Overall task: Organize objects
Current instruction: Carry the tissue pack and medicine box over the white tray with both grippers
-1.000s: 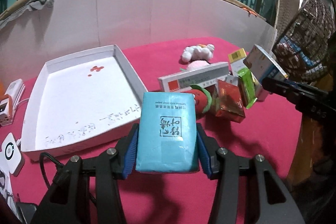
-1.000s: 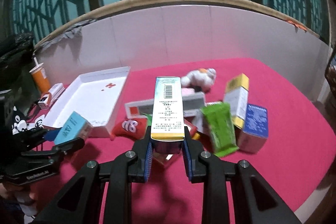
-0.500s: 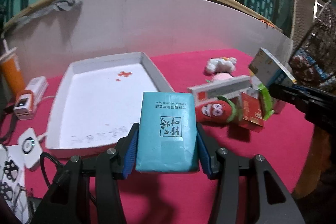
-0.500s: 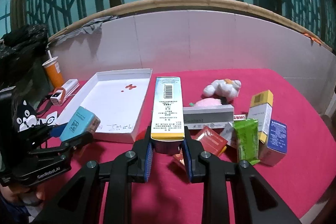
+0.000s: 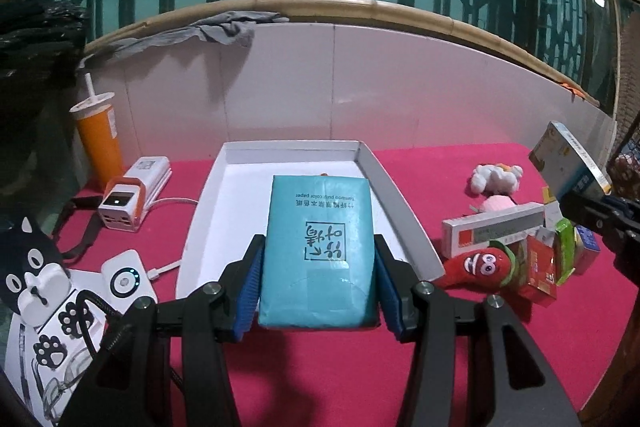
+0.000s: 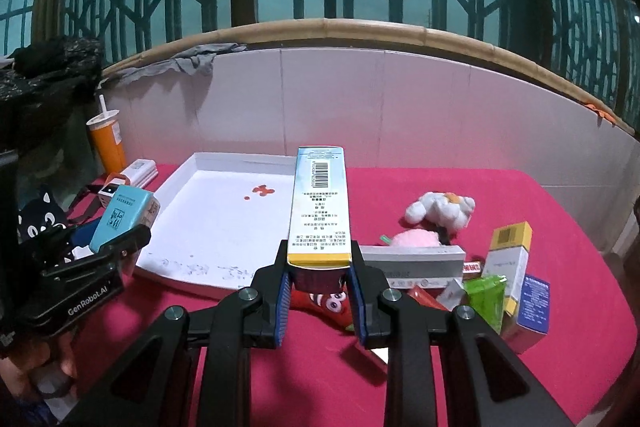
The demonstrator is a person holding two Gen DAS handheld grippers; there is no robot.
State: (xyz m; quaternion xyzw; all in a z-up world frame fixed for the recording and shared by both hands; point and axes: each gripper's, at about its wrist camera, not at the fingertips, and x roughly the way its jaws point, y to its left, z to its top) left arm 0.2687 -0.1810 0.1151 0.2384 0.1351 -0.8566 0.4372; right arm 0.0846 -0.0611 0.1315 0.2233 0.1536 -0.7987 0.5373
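My left gripper (image 5: pixel 318 287) is shut on a teal tissue pack (image 5: pixel 318 251) and holds it above the near edge of the white tray (image 5: pixel 400 203). My right gripper (image 6: pixel 320 291) is shut on a long barcode box (image 6: pixel 320 207), held in the air right of the tray (image 6: pixel 208 223). The left gripper with the teal pack (image 6: pixel 120 217) shows at the left of the right wrist view. The right gripper's box (image 5: pixel 570 163) shows at the right edge of the left wrist view.
On the red cloth right of the tray lie a red plush pepper (image 5: pixel 480 267), a long white box (image 6: pixel 412 265), a green pack (image 6: pixel 486 297), a yellow-topped box (image 6: pixel 508 255), a blue box (image 6: pixel 534 301) and a white plush toy (image 6: pixel 440 211). An orange cup (image 5: pixel 98 139) and chargers (image 5: pixel 132 191) stand left.
Both grippers have moved left towards the tray, each still holding its item. The tray now sits straight ahead of the left gripper.
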